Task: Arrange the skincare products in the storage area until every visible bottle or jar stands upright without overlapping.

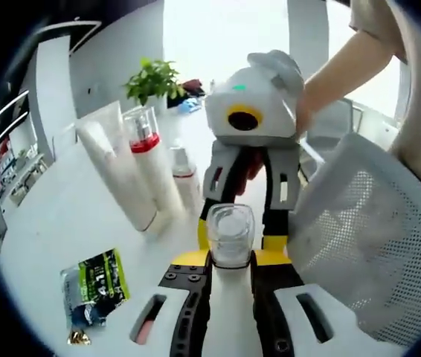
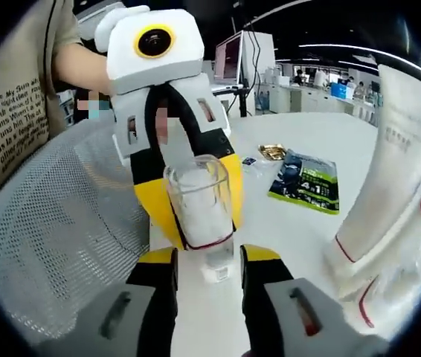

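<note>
Left gripper view: my left gripper (image 1: pixel 229 262) clamps a clear bottle (image 1: pixel 230 234), right gripper (image 1: pixel 251 160) facing close behind; tubes (image 1: pixel 117 175) stand left | Right gripper view: my right gripper (image 2: pixel 207 262) grips the same bottle (image 2: pixel 199 204); green packet (image 2: pixel 306 182) lies beyond.

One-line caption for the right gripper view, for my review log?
Both grippers, right and left, meet around a clear-capped bottle above the white table, beside white tubes.

Clear-capped bottle (image 1: pixel 230 234) upright, tubes (image 1: pixel 117 167) beside.
</note>
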Tool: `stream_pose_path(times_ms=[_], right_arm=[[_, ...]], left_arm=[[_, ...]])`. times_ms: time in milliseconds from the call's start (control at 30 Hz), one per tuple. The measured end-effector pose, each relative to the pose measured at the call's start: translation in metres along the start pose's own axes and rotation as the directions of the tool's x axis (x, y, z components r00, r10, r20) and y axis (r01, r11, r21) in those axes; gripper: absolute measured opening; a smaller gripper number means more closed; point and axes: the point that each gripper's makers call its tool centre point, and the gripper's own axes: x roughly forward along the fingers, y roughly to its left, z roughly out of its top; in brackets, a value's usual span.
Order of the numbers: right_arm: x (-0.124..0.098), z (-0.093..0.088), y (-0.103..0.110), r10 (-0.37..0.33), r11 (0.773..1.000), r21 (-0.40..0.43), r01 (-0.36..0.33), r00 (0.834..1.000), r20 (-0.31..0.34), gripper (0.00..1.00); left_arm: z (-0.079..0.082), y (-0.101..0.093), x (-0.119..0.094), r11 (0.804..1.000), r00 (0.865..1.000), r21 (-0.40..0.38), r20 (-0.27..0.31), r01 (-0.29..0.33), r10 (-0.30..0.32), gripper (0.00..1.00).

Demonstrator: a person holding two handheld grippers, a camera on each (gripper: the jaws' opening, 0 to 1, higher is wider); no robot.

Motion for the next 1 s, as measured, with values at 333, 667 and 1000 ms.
stream_pose_path(times_ms=[333, 667, 1000], right_arm=[[-0.035, -0.016, -0.011, -0.182, 0.968, 0.181, 0.173, 0.983, 0.032, 0.46], [-0.06, -0.032, -0.013, -0.301, 0.915, 0.284, 0.287, 0.954, 0.005, 0.57], [-0.075, -0.042, -0.01, -0.367, 0.869, 0.355, 0.344, 0.93, -0.004, 0.61]], left_arm=[[0.014, 0.021, 0.019, 0.999, 0.999, 0.033, 0.033, 0.025, -0.026, 0.16], [0.027, 0.042, 0.037, 0.997, 0.998, 0.065, 0.041, 0.036, -0.039, 0.16], [0.036, 0.056, 0.053, 0.996, 0.998, 0.073, 0.042, 0.046, -0.049, 0.16]])
